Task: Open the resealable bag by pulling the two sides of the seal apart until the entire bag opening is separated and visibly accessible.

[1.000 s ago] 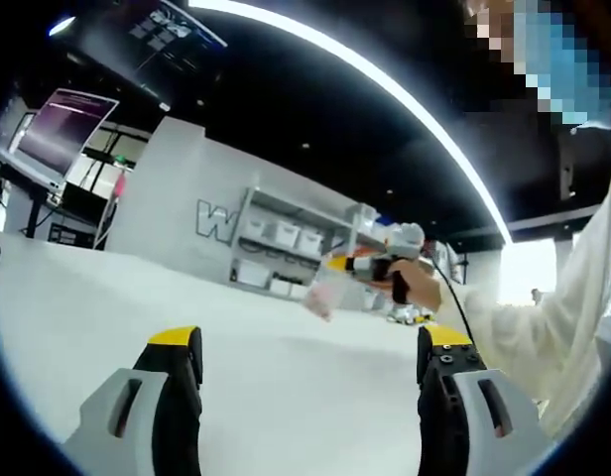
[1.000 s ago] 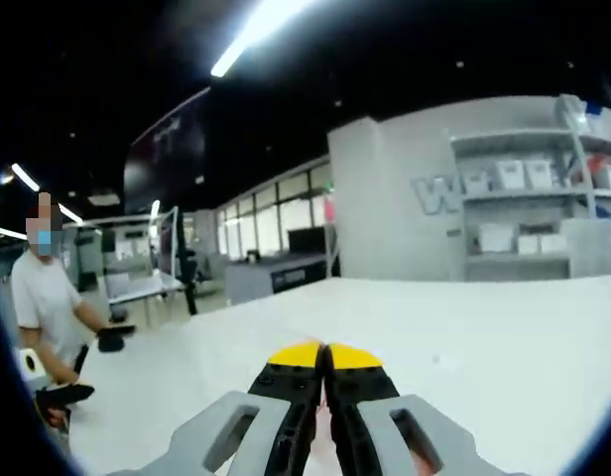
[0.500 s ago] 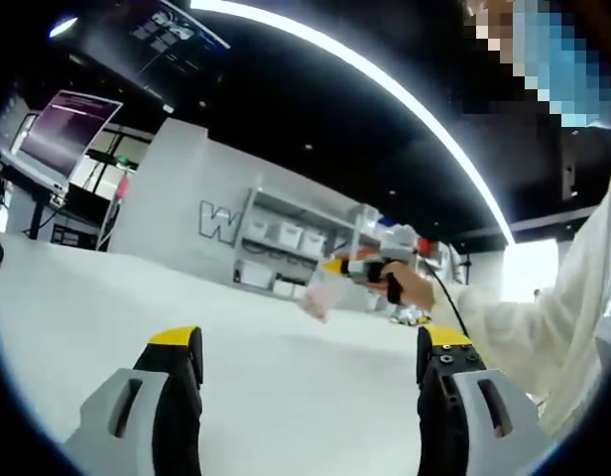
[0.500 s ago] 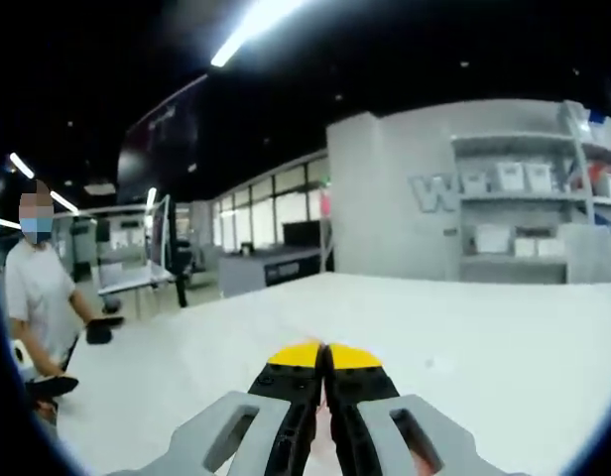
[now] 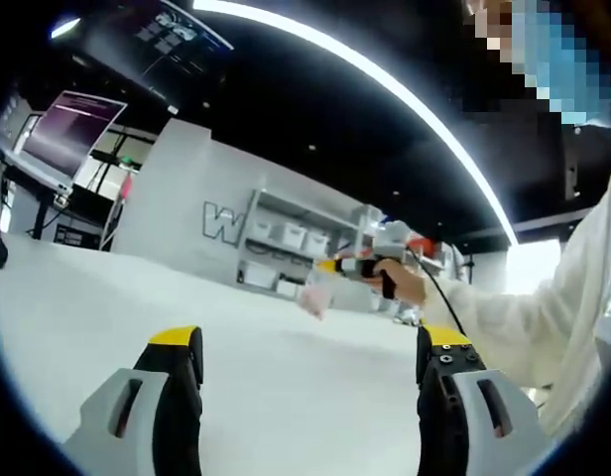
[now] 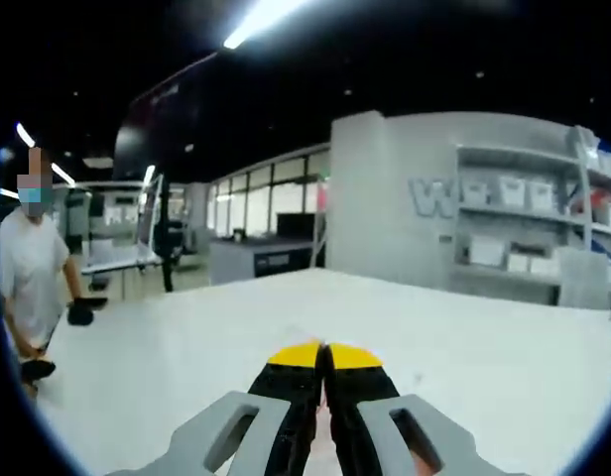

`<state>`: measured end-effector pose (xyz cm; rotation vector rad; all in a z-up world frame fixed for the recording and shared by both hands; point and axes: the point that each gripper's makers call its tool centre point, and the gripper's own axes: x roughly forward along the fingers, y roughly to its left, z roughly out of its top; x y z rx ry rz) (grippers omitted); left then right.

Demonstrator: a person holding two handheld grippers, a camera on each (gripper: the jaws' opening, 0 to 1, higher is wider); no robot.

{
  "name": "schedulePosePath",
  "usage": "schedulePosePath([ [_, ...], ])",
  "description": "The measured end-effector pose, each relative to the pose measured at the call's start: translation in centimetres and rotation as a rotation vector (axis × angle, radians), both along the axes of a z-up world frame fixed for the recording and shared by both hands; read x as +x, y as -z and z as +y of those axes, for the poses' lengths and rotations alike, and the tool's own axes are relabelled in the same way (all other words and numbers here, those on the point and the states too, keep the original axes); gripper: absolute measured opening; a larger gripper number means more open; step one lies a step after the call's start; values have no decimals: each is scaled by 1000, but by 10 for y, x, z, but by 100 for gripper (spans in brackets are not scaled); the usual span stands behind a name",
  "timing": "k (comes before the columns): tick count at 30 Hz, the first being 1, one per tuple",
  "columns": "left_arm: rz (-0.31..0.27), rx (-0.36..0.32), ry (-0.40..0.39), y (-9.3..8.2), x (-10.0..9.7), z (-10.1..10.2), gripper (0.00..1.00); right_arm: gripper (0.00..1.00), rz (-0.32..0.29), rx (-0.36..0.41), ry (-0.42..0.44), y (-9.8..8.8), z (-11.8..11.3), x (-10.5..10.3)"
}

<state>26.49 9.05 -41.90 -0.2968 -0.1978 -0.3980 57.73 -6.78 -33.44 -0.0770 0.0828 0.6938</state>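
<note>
In the left gripper view my left gripper [image 5: 310, 362] stands with its jaws spread wide at the bottom of the frame, nothing between them, above the white table [image 5: 107, 297]. Right of centre in that same view I see my right gripper [image 5: 337, 266] held up by my hand [image 5: 403, 281], and the resealable bag [image 5: 313, 295], clear with a pinkish tint, hangs from its yellow tips above the table. A pale sleeve [image 5: 544, 317] runs off to the right edge.

The right gripper view gives the close side of that: the right gripper's jaws are pressed together at the bottom centre, yellow tips touching, with a thin pale pink strip of the bag [image 6: 323, 436] pinched in the seam between them. Whether the seal is parted I cannot tell from either view.

The table is bare white and fills the lower half of both frames. Behind it stands a grey wall with large letters [image 6: 432, 196] and a shelf unit [image 6: 529, 238] holding white boxes. The ceiling is dark, crossed by a long light strip [image 5: 385, 89]. A monitor [image 5: 62, 129] glows at upper left of the left gripper view. At the left edge of the right gripper view a person in a white shirt [image 6: 28, 278] stands beside the table.
</note>
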Motion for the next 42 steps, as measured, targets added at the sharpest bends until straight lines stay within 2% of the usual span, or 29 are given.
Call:
schedulePosePath([
  [5, -4, 1, -5, -1, -1, 2, 88, 0, 3, 2, 16, 1, 2, 10],
  [9, -4, 3, -11, -2, -1, 3, 88, 0, -3, -32, 37, 4, 5, 22],
  [16, 2, 5, -20, 0, -1, 5, 88, 0, -3, -47, 57, 6, 7, 35],
  [20, 1, 8, -20, 0, -1, 5, 88, 0, 17, -58, 64, 11, 8, 43],
  [30, 0, 13, -26, -2, -3, 6, 88, 0, 21, -97, 76, 24, 17, 56],
  [35, -3, 16, -31, -3, -4, 8, 88, 0, 47, -77, 81, 33, 23, 62],
  [42, 5, 21, -33, -1, -4, 11, 88, 0, 60, -97, 102, 44, 29, 76],
])
